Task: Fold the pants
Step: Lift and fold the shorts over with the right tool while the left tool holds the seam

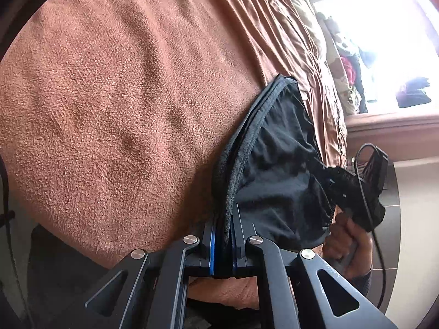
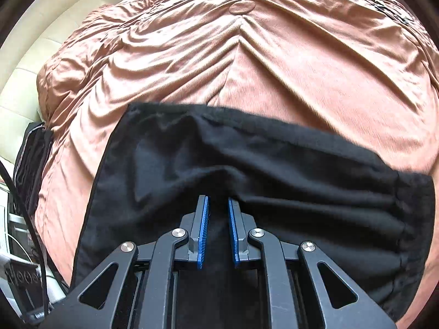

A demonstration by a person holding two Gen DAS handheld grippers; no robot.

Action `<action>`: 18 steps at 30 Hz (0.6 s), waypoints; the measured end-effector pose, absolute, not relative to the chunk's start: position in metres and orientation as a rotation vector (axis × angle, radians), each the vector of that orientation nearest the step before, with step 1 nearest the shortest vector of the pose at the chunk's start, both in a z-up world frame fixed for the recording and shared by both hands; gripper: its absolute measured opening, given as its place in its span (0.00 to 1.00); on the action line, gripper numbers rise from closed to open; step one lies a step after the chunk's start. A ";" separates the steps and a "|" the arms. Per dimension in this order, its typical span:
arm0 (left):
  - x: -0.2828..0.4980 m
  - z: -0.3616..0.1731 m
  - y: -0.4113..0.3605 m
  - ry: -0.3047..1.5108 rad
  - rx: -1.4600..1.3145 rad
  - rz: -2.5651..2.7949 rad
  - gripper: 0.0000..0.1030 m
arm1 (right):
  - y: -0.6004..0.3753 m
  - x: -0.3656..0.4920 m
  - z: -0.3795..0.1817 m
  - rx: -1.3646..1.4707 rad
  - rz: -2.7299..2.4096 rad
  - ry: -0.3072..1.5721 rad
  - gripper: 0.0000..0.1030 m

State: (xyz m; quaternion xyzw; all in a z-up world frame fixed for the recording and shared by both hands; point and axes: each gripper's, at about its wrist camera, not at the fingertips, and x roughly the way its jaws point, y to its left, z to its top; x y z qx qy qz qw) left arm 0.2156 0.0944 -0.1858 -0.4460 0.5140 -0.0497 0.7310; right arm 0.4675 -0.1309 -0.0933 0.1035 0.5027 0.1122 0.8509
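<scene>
Fingers [image 2: 203, 219] pinching pants [image 2: 247, 159], fingertips buried

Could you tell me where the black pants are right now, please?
The black pants hang over the brown bedspread, pinched at two points: the left gripper at lower centre of its view, and the right gripper further right, in a hand.
</scene>
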 end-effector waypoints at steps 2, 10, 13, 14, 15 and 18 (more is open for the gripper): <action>0.216 -0.184 0.094 1.132 -0.971 -0.105 0.08 | -0.131 0.478 -0.096 0.217 0.227 1.070 0.11; 0.224 -0.188 0.091 1.140 -0.975 -0.079 0.08 | -0.133 0.514 -0.102 0.212 0.188 1.080 0.10; 0.224 -0.190 0.091 1.136 -0.995 -0.075 0.08 | -0.132 0.528 -0.104 0.205 0.172 1.076 0.05; 0.224 -0.191 0.091 1.136 -0.995 -0.076 0.08 | -0.131 0.531 -0.104 0.201 0.168 1.071 0.05; 0.224 -0.191 0.091 1.138 -0.990 -0.077 0.08 | -0.131 0.533 -0.102 0.200 0.166 1.058 0.05; 0.227 -0.190 0.090 1.141 -0.973 -0.088 0.08 | -0.129 0.533 -0.099 0.192 0.161 1.033 0.05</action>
